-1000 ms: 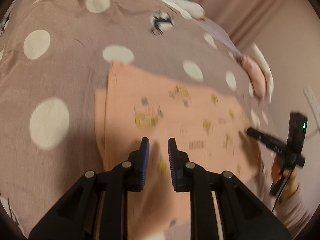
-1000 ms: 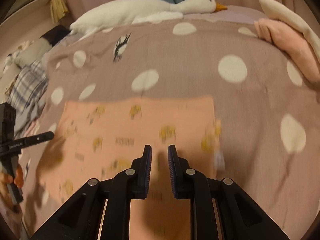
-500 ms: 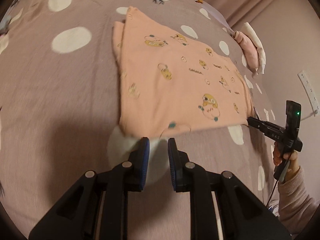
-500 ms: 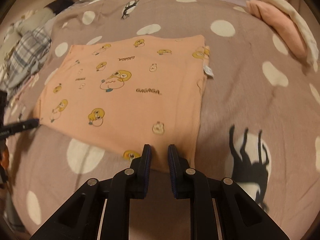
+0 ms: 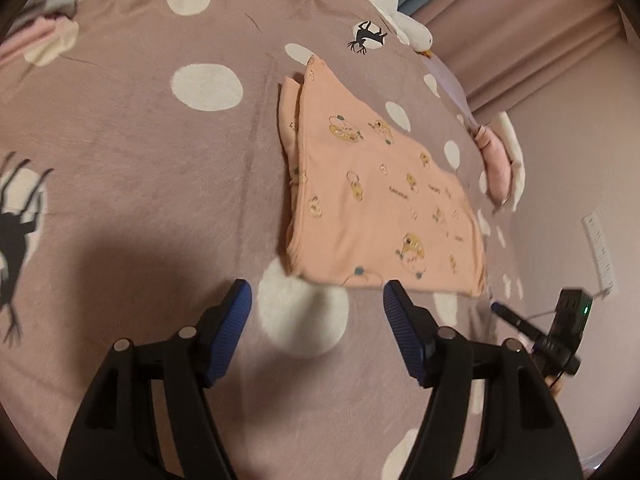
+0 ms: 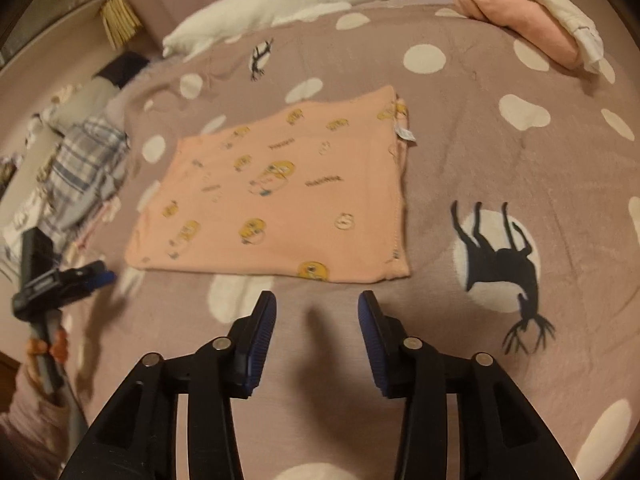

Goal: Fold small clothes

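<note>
A peach garment (image 5: 372,200) with yellow cartoon prints lies folded flat on the mauve polka-dot bedspread (image 5: 140,160). It also shows in the right wrist view (image 6: 280,192). My left gripper (image 5: 316,300) is open and empty, just short of the garment's near edge. My right gripper (image 6: 316,308) is open and empty, also just short of the near edge. Each gripper shows in the other's view, the right one (image 5: 560,332) at the garment's right corner, the left one (image 6: 52,280) at its left corner.
A white goose plush (image 6: 288,0) lies at the back of the bed. Folded pink and cream clothes (image 6: 532,20) sit at the back right. A plaid garment (image 6: 84,168) lies in a pile at the left. A wall (image 5: 580,160) stands beside the bed.
Both grippers were shut over the garment, then drew back off its near edge and opened. The garment now lies flat and free of both.
</note>
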### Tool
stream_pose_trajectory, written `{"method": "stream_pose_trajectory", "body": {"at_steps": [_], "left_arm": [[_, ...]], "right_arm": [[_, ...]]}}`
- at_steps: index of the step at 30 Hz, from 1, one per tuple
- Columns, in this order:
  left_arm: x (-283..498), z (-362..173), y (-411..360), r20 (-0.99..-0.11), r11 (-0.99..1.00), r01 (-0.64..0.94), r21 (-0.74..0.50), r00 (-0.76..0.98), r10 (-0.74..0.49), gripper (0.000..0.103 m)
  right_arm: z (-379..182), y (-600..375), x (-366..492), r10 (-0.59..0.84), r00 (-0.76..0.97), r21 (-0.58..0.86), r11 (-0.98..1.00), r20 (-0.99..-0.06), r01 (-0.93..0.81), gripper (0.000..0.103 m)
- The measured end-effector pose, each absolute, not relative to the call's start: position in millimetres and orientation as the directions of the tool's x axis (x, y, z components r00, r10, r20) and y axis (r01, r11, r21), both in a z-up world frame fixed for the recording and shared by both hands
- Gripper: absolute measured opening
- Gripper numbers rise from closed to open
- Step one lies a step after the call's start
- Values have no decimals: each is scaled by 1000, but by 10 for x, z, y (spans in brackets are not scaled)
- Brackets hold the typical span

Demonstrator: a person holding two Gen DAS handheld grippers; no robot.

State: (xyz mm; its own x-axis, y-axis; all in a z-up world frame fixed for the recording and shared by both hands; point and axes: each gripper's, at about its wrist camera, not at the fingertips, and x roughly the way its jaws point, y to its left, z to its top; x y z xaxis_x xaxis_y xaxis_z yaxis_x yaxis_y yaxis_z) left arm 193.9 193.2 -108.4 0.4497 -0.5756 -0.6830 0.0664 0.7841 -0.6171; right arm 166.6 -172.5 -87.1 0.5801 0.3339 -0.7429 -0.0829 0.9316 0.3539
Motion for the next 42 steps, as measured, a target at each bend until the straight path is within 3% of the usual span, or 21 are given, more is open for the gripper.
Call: {"method": "stream_pose_trajectory", "body": {"at_steps": [6,11,24,26,30,34,37,42], "left_arm": [[2256,-1270,2048,-595,649,-33,-760,435,-675,70],[2544,-1266,2021,-548,591,-43,-806,433,-716,70],[3097,-1221,1664,-588,644,8,-765,396,-705,70],[3152,-1209,1628,-611,669,11,-743,394,-686,64],[3197,-1221,1572,-691,753,21,-658,381,-614,24],[3205,-1271,1600,-707,769,23,-639,376,-599,20],[3211,-1275,1582,-720,782,26,-623,372,-586,20],[3226,-1290,1587,-725,782,15,-623,363,-585,20]], "right_arm": [[-865,-1586,1670,391,585,408,906,-710,-111,43],[-887,-1524,1727,421,575,428,894,-702,-132,44],[-854,-1087,2489,438,560,402,894,-703,-195,44],[-846,-991,2644,428,559,384,901,-710,-202,44],[-842,-745,3021,384,554,332,922,-738,-198,44],[-874,-561,3285,320,558,259,947,-766,-187,43],[-961,-493,3418,278,541,219,960,-794,-172,28],[-1074,-440,3437,223,510,161,973,-831,-163,22]]}}
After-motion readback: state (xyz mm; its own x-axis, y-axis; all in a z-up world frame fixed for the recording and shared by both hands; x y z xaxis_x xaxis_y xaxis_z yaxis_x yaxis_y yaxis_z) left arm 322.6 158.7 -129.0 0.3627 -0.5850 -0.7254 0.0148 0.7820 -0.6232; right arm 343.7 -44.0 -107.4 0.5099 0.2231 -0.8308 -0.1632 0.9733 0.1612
